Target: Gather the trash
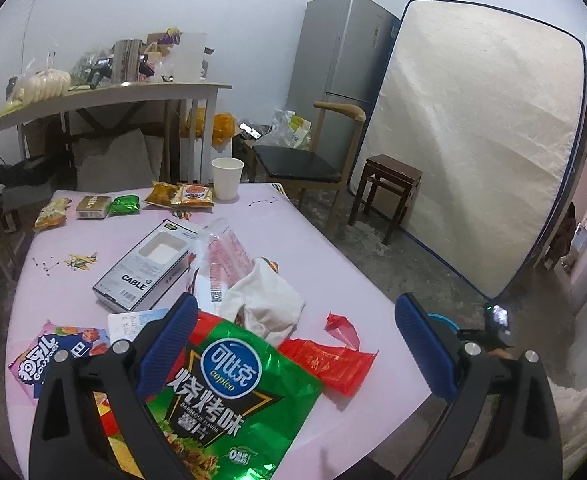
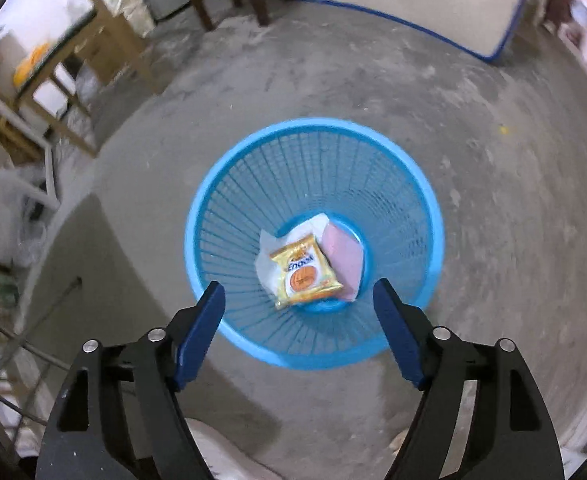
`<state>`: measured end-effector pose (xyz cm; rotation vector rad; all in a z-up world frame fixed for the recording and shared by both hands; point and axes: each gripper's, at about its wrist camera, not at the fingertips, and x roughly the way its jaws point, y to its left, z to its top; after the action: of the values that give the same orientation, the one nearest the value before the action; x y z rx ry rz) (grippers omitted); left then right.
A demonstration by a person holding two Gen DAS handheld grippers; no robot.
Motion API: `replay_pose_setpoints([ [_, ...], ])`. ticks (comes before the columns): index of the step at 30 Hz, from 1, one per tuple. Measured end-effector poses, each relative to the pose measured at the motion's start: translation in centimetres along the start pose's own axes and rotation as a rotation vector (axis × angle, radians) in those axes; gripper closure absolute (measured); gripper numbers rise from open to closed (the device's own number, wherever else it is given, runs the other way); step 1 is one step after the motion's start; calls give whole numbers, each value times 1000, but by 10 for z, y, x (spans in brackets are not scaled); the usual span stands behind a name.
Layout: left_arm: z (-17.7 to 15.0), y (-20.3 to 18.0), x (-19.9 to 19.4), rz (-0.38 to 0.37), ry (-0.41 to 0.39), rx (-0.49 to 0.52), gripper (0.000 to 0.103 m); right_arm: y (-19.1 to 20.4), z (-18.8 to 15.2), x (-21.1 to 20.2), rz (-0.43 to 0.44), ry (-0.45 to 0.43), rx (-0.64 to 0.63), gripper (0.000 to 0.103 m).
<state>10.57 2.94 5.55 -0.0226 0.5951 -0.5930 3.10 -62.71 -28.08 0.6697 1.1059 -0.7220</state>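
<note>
My left gripper (image 1: 293,320) is open and empty above the near end of a pink table (image 1: 313,240). Under it lie a green chip bag (image 1: 229,404), a red wrapper (image 1: 329,356), a crumpled white tissue (image 1: 265,300) and a clear plastic wrapper (image 1: 223,256). A purple snack bag (image 1: 53,356) and a white cable box (image 1: 145,266) lie to the left. My right gripper (image 2: 299,292) is open and empty above a blue mesh waste basket (image 2: 313,160) on the floor. In the basket lie a yellow snack packet (image 2: 305,276), a pink wrapper (image 2: 343,260) and white paper (image 2: 267,256).
At the table's far end are a paper cup (image 1: 226,178), yellow snack packets (image 1: 179,194), a green packet (image 1: 124,205) and a small box (image 1: 92,207). A wooden chair (image 1: 305,160), a dark stool (image 1: 389,188), a leaning mattress (image 1: 473,140) and a fridge (image 1: 341,64) stand beyond.
</note>
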Motion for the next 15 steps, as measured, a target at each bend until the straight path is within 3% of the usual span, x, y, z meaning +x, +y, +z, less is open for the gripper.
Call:
replay_pose_setpoints([
  [3,-6,1,-3,4,-3,7,6,13,-8,-60,86,-92,29,30],
  [7,-17,6,-3,-17,2,2,6,56,-35,-137,444,-128,17,23],
  [10,-23,6,1,-17,15,-2,6,112,-74,-175,703,-28,-77,22],
  [15,-28,11,1,5,6,-2,6,196,-123,-174,918,213,-141,22],
])
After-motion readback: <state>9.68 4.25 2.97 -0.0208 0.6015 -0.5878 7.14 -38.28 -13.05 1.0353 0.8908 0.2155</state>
